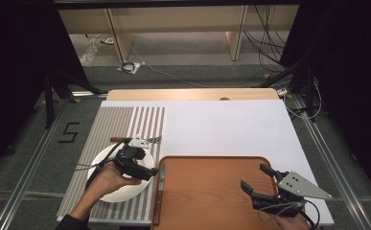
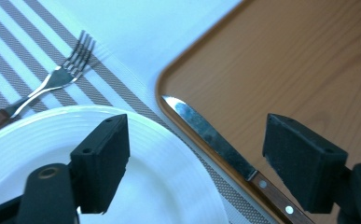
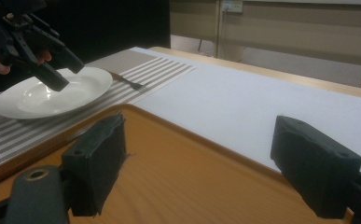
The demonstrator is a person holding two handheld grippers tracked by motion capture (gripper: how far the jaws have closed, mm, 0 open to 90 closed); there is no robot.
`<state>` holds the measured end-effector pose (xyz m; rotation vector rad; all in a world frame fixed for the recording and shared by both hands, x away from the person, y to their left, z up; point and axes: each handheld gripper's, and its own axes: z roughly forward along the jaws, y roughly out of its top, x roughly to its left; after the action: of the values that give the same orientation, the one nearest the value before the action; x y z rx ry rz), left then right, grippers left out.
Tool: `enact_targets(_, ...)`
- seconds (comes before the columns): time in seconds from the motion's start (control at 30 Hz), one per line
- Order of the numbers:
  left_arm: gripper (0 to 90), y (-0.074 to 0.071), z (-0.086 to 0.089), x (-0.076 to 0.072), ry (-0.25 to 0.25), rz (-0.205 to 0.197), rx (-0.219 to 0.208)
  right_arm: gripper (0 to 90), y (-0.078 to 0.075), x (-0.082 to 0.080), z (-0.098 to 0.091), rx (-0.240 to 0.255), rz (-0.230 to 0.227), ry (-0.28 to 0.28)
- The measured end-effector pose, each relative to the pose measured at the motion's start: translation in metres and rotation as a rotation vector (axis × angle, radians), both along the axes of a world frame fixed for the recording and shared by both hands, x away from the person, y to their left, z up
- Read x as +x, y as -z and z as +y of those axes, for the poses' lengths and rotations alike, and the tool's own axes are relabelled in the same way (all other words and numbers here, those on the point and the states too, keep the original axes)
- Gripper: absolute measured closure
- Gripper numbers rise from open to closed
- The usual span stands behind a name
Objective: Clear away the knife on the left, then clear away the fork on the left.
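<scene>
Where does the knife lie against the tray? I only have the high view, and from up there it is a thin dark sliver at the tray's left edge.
Observer: In the left gripper view the knife lies along the tray's rim, blade tip pointing to the far corner, wooden handle nearest the camera.
Operator: Is the left gripper holding anything?
Observer: No. The left gripper has its jaws wide apart, with nothing between them, above the white plate and the knife.
Operator: And the fork?
Observer: The fork lies on the striped mat beyond the plate, its tines pointing away from it.
Operator: The right gripper?
Observer: The right gripper is open over the bare tray.
</scene>
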<state>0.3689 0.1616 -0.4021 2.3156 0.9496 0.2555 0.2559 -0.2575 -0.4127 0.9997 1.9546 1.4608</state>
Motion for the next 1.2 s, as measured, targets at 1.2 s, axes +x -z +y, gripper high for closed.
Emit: enact_targets(1.2, 20.1, -0.012, 0.048, 0.023, -0.139, -0.091, -0.043, 19.1, 0.001, 0.0, -0.001, 0.0, 0.008, 0.001)
